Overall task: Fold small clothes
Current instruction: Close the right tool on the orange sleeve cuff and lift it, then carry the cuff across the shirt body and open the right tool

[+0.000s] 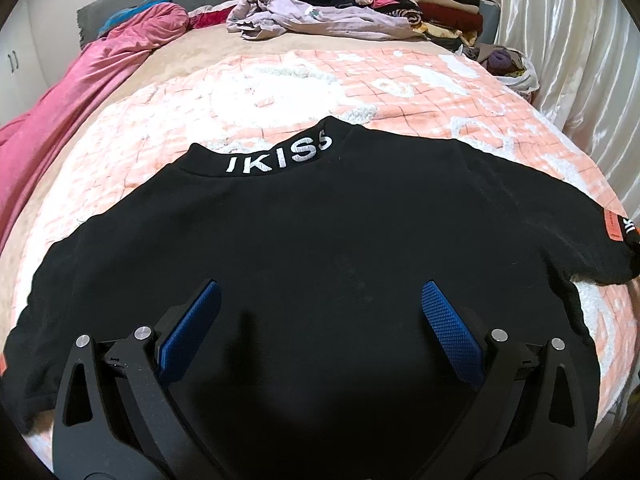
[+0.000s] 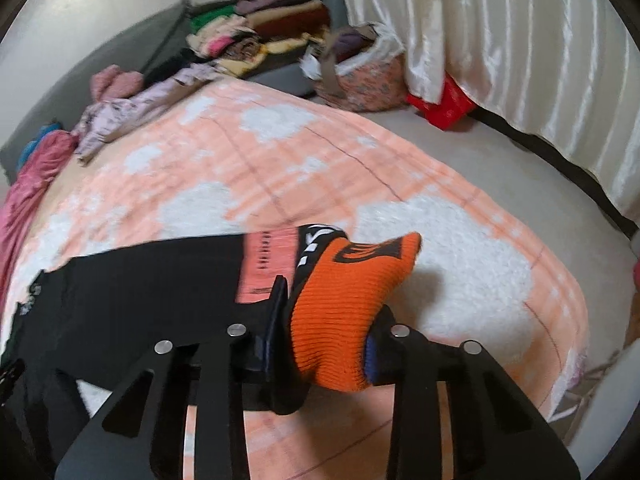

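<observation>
A black shirt [image 1: 320, 220] with white "IKISS" lettering on its collar lies spread flat on the peach and white blanket [image 1: 280, 92]. My left gripper [image 1: 318, 296] is open, with its blue pads hovering over the middle of the shirt's body, holding nothing. In the right wrist view, my right gripper [image 2: 326, 316] is shut on the shirt's orange ribbed sleeve cuff [image 2: 344, 292] and holds it lifted off the blanket [image 2: 280, 160]. The black sleeve [image 2: 140, 280] with a pink label trails left from the cuff.
Stacks of folded clothes [image 1: 432, 4] and a crumpled lilac garment [image 1: 312, 20] sit at the far end of the bed. A pink cover [image 1: 80, 92] lies along the left. A basket [image 2: 360, 76] and white curtains [image 2: 500, 40] stand to the right.
</observation>
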{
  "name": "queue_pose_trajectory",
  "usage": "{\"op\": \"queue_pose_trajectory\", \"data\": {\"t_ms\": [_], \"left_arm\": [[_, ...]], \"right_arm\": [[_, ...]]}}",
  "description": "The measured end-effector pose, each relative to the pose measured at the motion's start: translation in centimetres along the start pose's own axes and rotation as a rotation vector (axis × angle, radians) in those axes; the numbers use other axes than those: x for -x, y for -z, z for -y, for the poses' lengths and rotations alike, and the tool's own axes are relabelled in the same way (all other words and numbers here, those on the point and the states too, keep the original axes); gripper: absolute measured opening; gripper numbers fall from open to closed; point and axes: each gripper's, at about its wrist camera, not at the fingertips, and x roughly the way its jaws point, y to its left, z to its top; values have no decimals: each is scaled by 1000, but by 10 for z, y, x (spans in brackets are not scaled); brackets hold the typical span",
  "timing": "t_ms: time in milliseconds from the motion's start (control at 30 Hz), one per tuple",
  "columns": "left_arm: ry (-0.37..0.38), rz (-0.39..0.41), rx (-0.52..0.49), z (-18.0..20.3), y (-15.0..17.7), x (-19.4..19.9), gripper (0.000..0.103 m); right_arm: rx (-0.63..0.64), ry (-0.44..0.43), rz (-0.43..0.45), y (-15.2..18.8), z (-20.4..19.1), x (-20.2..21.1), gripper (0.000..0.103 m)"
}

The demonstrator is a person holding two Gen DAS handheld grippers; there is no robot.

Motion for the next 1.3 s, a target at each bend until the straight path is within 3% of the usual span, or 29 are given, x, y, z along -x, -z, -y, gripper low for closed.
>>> {"op": "queue_pose_trajectory", "data": {"t_ms": [267,500,633,933,1300], "left_arm": [[34,-7,56,-15,3,9,94],[53,-2,112,-38,6,19,94],[25,11,124,-52,8,26,94],[-3,17,167,-84,16,35,94],[-7,-4,159,-93,29,35,94]], "right_arm": [[49,-195,86,-2,-49,43,25],[127,-330,84,-2,-112,58,25],[168,-395,64,2,-151,58,25],[291,-476,5,21,-237,51,25],[354,-513,-83,54,-300,25,31]]}}
